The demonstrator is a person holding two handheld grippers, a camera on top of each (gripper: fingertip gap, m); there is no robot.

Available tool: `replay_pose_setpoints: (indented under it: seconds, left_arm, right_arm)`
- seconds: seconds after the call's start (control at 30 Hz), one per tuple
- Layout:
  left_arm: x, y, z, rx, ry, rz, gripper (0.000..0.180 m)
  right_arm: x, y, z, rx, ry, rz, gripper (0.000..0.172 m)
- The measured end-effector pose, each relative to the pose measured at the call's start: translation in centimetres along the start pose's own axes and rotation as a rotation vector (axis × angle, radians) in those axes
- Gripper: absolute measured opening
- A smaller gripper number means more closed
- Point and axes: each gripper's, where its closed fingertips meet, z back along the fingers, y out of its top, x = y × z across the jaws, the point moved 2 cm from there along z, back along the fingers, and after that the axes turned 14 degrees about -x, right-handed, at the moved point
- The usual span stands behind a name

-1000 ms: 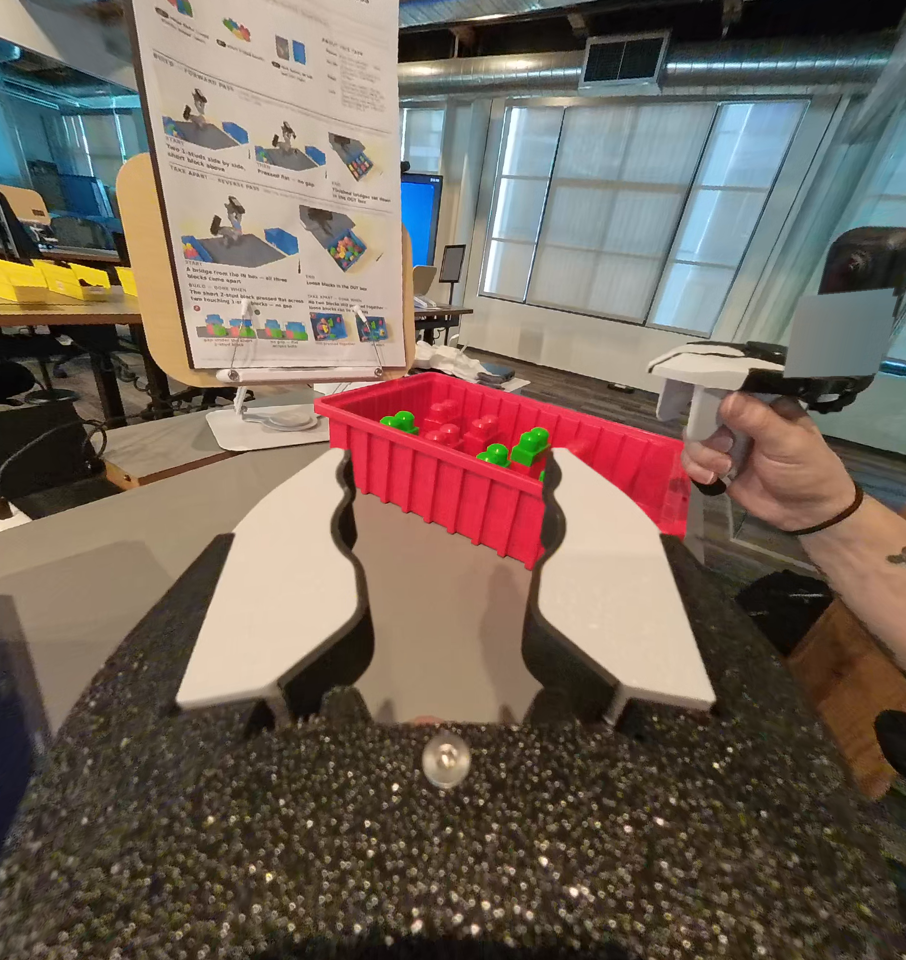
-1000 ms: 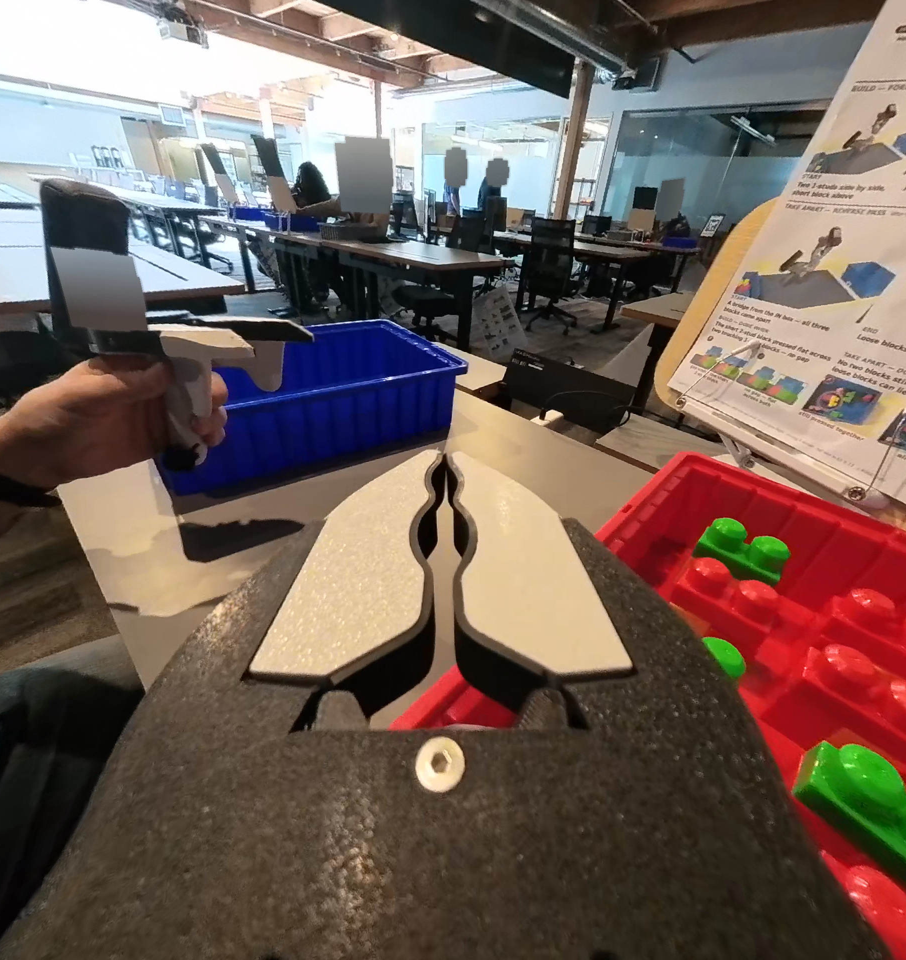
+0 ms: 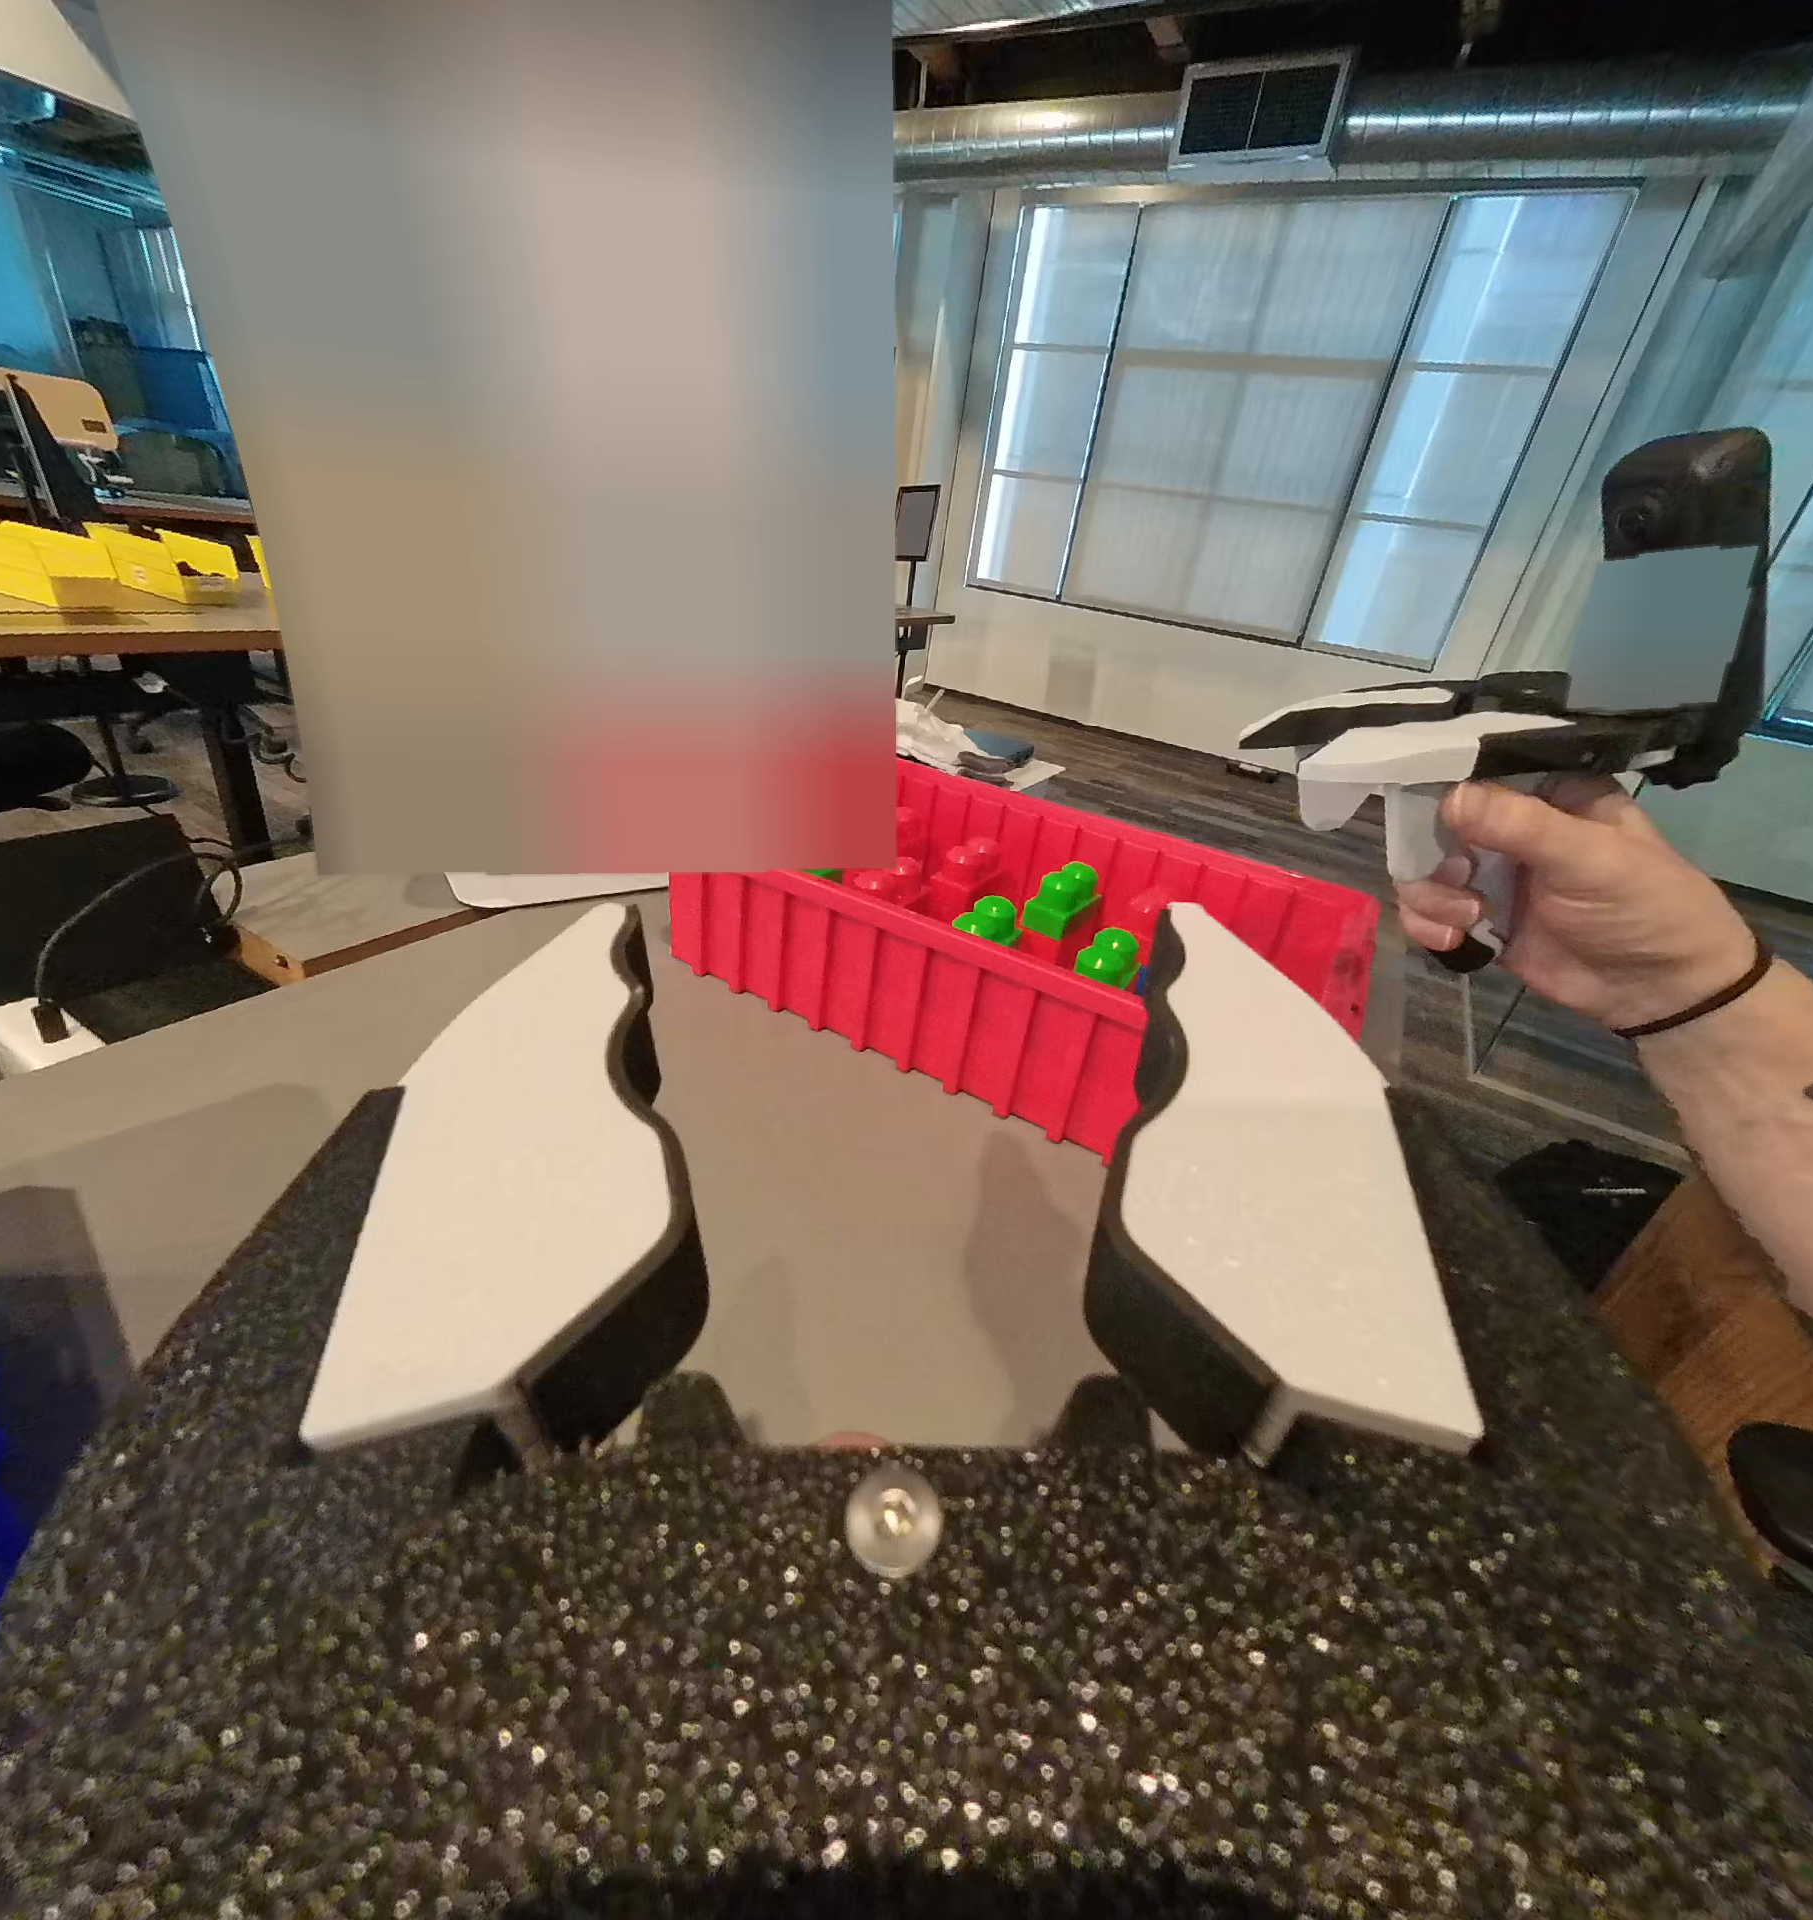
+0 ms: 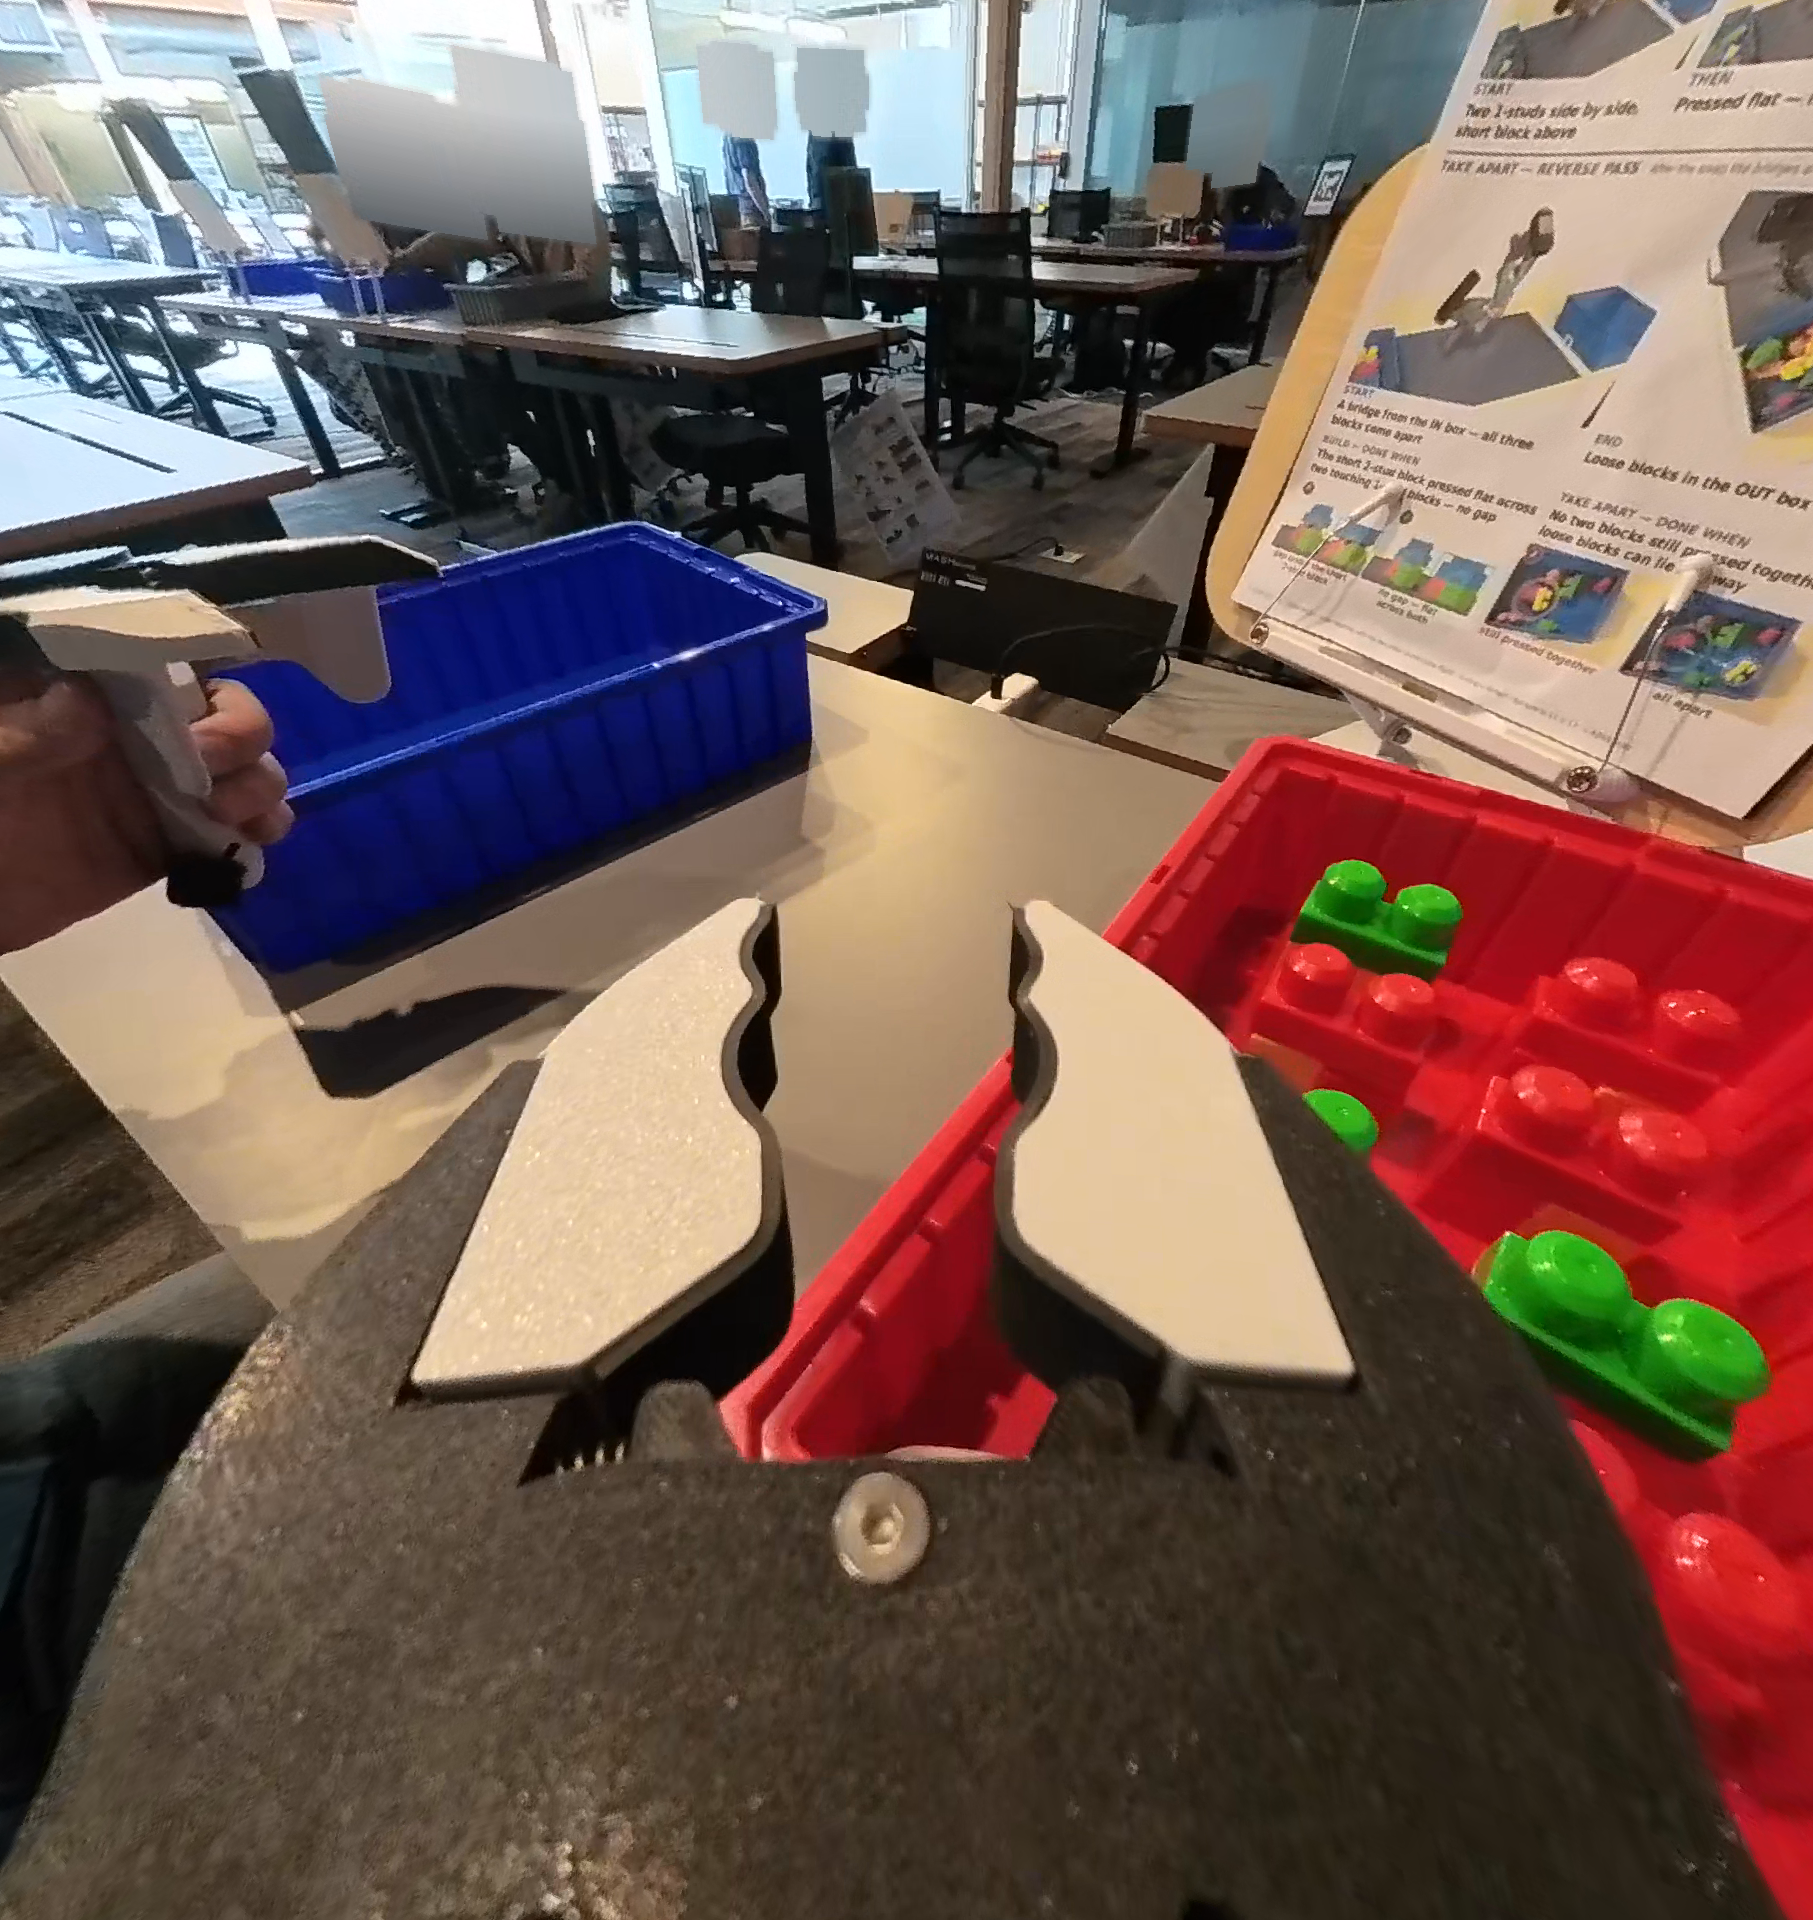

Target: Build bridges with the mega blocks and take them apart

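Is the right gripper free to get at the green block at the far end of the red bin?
Probably yes. The right gripper is open and empty, the red bin has no lid, and the green block lies on top.

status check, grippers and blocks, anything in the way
Left gripper open, empty, over table. Right gripper open, empty, at red bin edge. Red and green blocks all in red bin; blue bin looks empty. Nothing in the way.

Office desks (image 4: 673, 343) (tall windows (image 3: 1297, 416))
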Motion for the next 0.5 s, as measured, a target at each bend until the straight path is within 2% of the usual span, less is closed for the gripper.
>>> replay_pose_setpoints:
  seconds: [0.33, 0.43, 0.5]
  left_arm:
    - [0.4, 0.6, 0.6, -0.001, 0.013, -0.005, 0.097]
    - [0.5, 0.8, 1.0, 0.005, 0.014, -0.004, 0.098]
    - [0.5, 0.9, 1.2, 0.008, 0.011, -0.001, 0.098]
  right_arm:
    - [0.5, -0.1, 0.4, -0.086, -0.082, 0.066, 0.043]
    - [2.2, -0.8, 0.5, -0.202, -0.110, 0.172, 0.044]
    - [2.8, -2.0, -0.4, -0.349, -0.019, 0.298, 0.044]
